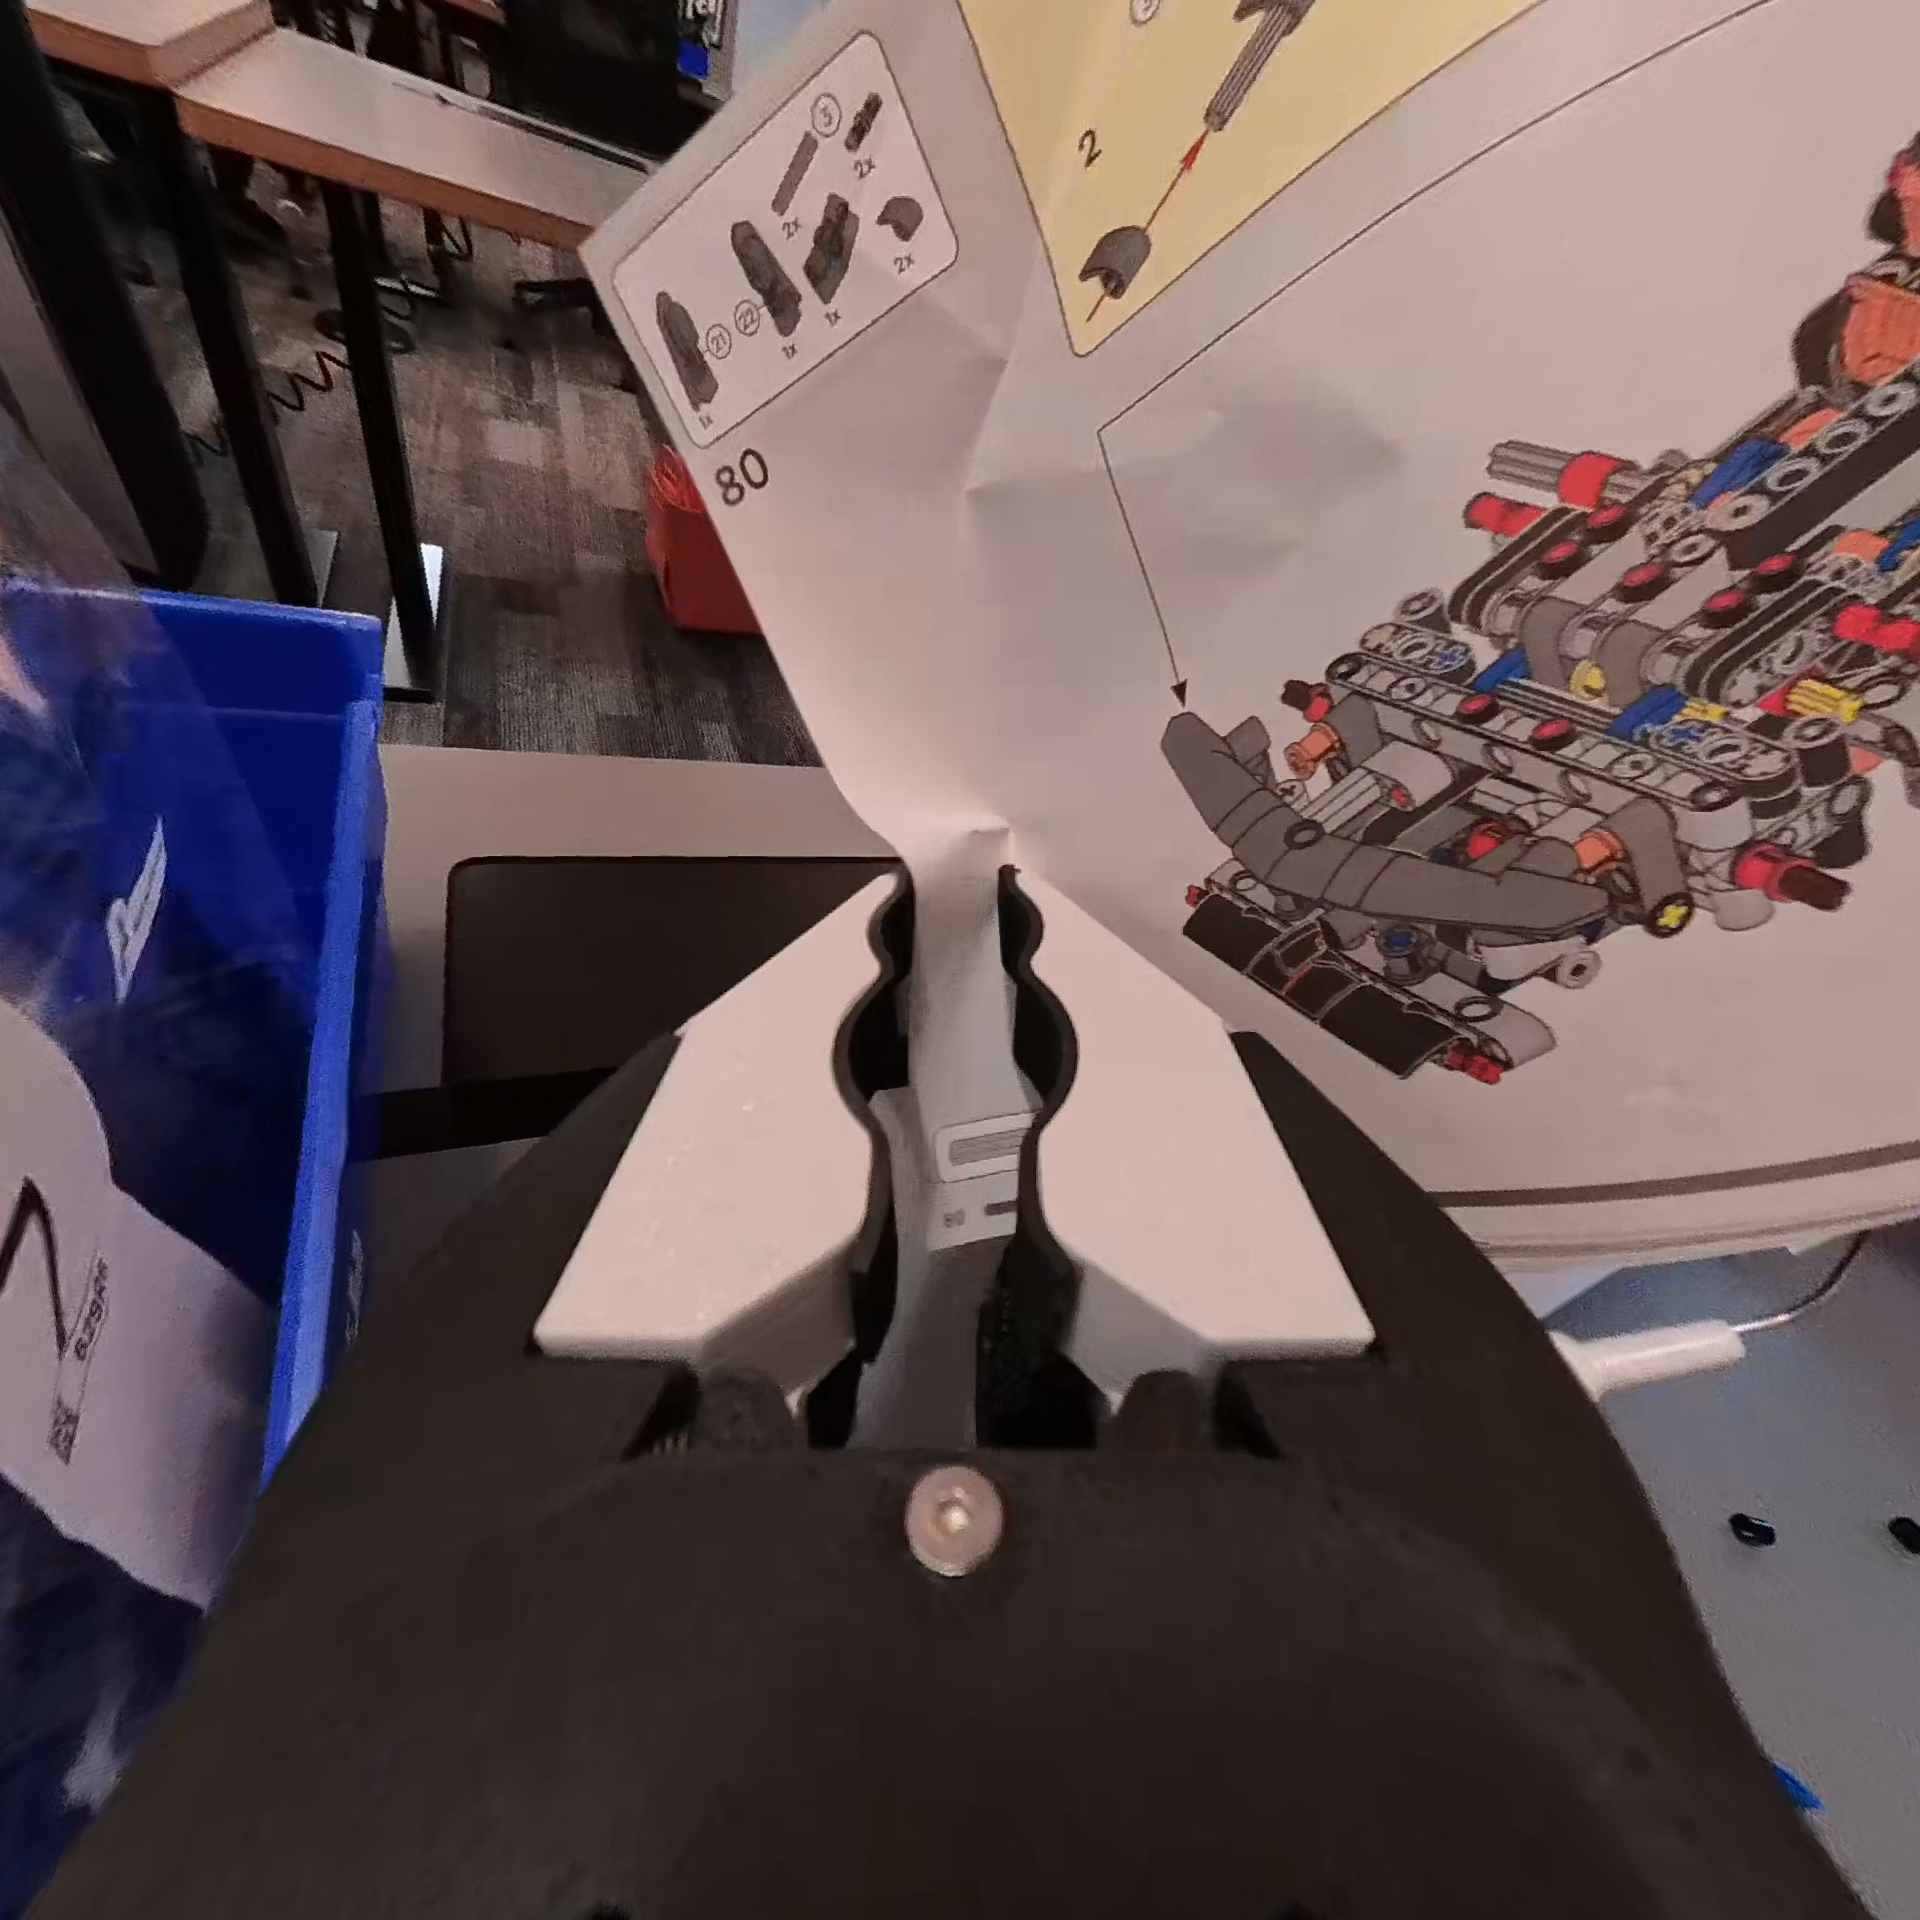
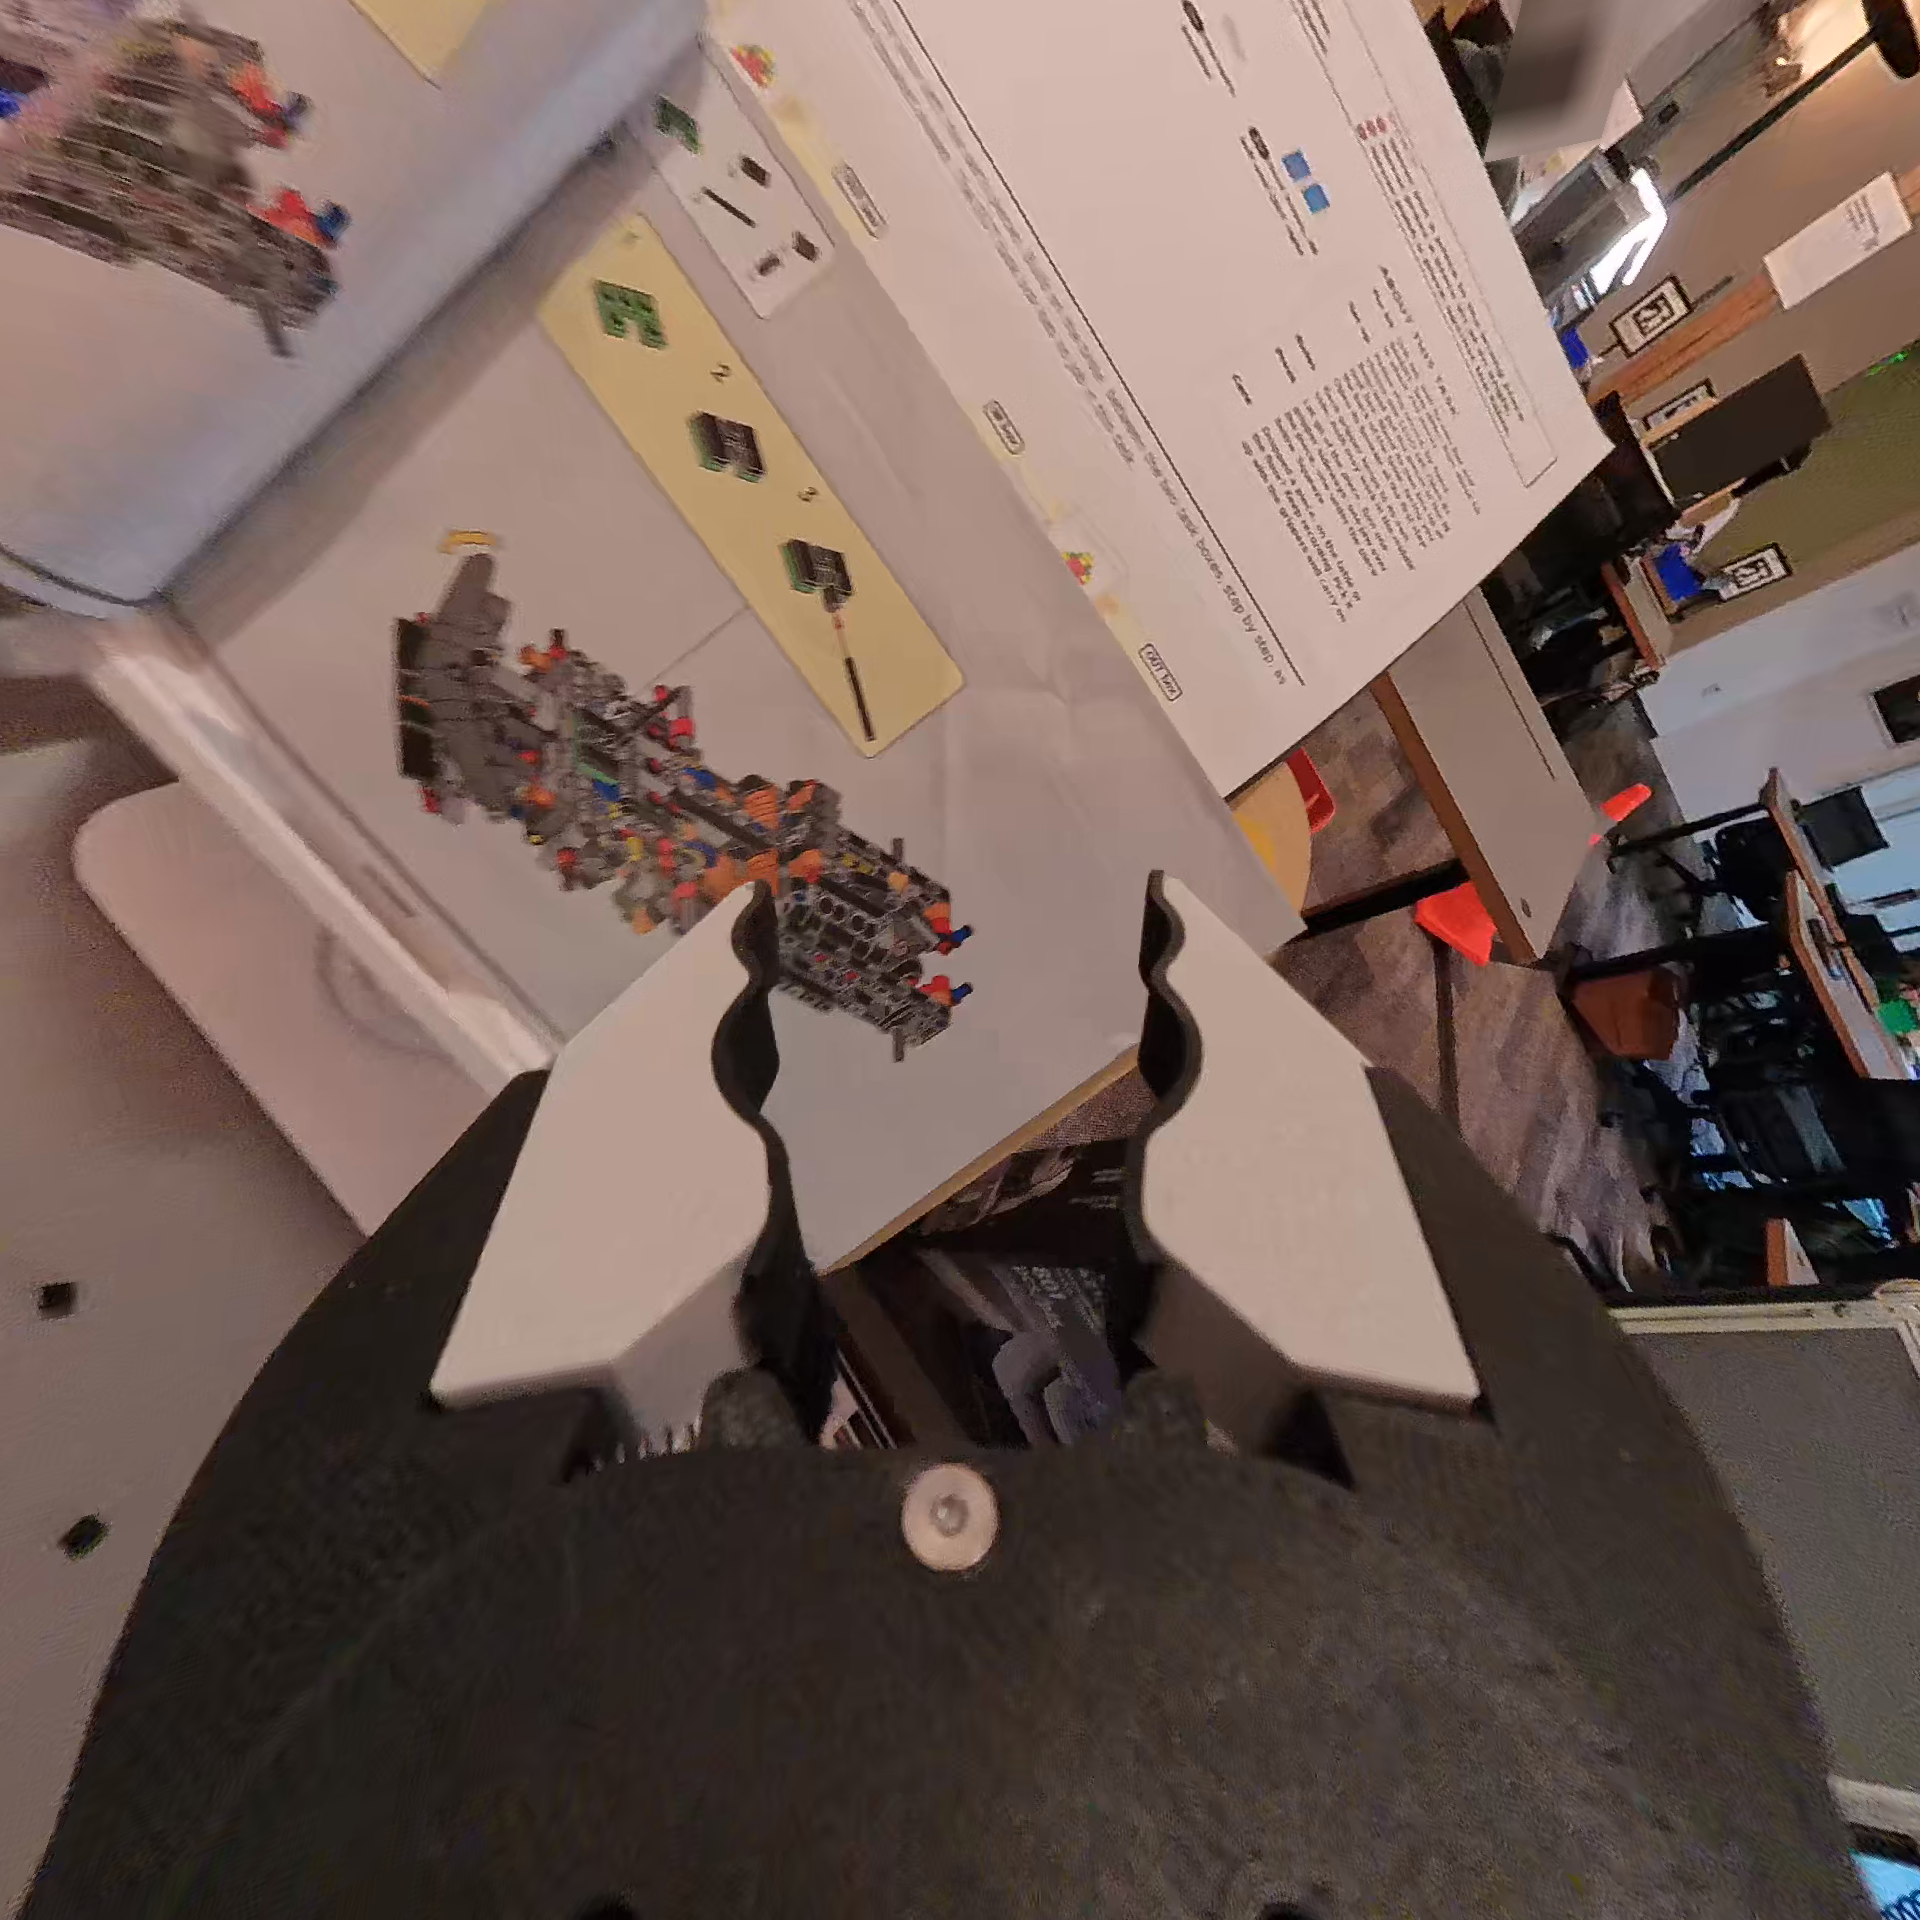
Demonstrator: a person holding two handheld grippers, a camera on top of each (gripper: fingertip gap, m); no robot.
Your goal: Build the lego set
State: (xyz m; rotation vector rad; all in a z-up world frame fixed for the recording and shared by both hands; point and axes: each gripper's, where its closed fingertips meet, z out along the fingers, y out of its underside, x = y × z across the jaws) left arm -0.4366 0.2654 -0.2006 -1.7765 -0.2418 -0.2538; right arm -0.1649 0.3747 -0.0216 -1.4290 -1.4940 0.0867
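Left claw [image 1: 956, 883]: pinching the lifted page [image 1: 1195, 644] of the instruction booklet, the sheet rising up and right from its tips.
Right claw [image 2: 951, 904]: wide, holding nothing, hovering over the open booklet [image 2: 582, 499] on the tabletop [image 2: 156, 1039].
Bricks: none in view.
Nearer arm: left, likely turning the page.

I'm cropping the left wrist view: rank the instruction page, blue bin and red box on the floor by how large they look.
1. Instruction page, held in the left tool.
2. Blue bin, cut off by the frame.
3. Red box, far smaller, though it is farther away and partly hidden.
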